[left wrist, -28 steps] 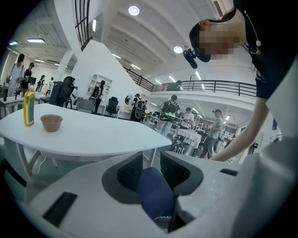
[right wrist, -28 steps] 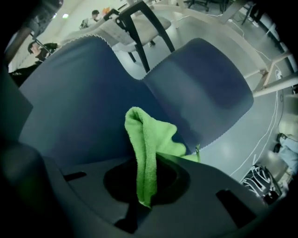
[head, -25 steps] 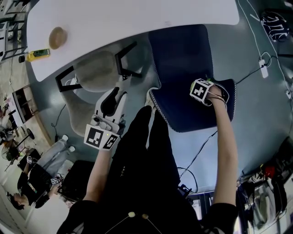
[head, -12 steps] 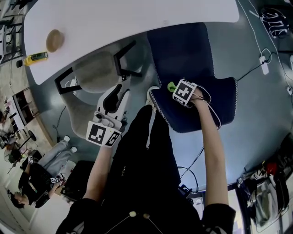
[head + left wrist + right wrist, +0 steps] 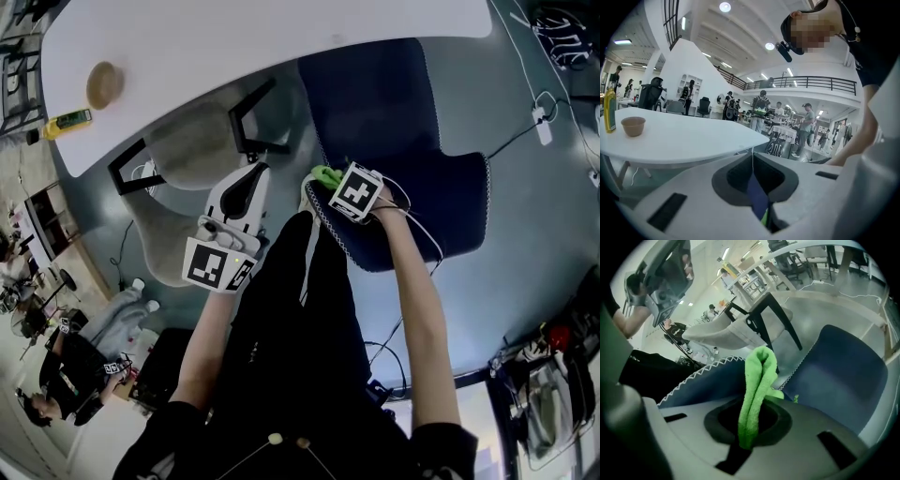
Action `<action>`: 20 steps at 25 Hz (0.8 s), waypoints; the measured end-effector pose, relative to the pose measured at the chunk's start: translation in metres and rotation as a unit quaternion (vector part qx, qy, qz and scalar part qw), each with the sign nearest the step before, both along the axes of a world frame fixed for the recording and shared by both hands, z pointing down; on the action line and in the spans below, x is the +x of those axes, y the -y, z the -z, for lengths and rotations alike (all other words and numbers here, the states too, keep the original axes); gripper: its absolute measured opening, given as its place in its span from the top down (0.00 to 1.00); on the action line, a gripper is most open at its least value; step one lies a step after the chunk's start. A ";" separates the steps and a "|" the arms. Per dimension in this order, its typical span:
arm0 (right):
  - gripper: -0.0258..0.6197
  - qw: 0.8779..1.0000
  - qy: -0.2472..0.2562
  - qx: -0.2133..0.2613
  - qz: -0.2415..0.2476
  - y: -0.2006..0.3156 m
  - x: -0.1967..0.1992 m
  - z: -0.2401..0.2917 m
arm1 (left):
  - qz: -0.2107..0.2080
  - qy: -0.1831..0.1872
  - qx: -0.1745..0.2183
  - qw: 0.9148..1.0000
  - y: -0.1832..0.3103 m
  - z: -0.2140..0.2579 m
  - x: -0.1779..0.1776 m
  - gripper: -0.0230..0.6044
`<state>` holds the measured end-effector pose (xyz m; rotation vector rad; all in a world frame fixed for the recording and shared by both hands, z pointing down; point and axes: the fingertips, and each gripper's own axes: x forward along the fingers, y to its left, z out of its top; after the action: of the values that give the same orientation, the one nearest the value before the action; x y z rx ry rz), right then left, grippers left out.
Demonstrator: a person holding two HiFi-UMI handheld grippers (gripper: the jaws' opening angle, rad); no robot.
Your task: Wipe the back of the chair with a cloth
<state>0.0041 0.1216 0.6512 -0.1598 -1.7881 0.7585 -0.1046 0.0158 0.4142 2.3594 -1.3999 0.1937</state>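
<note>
Cloth (image 5: 757,390) clamped in my right gripper (image 5: 330,184), chair (image 5: 375,103) back's stitched edge just ahead; left gripper (image 5: 251,174) jaws just closed, nothing between.

Large open office hall: mezzanine railing (image 5: 811,84), white table (image 5: 684,138), ceiling lights (image 5: 724,6), people (image 5: 761,110) standing about

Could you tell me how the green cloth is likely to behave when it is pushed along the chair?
The cloth is probably soft and floppy: it folds double where the right gripper pinches it. It looks fluffy, so it likely drags rather than slips on the chair. Probably light: the fold stands up unsupported.
</note>
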 end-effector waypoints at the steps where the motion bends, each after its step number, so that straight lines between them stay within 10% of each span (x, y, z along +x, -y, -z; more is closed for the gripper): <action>1: 0.93 1.000 0.003 0.003 0.001 0.000 -0.003 0.001 | -0.001 -0.001 0.000 1.000 0.001 -0.001 0.000 0.95; 10: 0.93 0.995 0.040 0.067 0.062 0.003 -0.029 0.018 | 0.000 -0.005 -0.010 1.000 0.001 -0.013 0.003 0.95; 20: 0.93 0.994 0.102 0.042 0.015 0.009 -0.043 0.042 | 0.003 0.000 -0.015 1.000 0.002 -0.018 -0.001 0.95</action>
<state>-0.0390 0.1131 0.6097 -0.2125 -2.0035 0.6629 -0.1060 0.0138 0.4318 2.3313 -1.3932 0.2104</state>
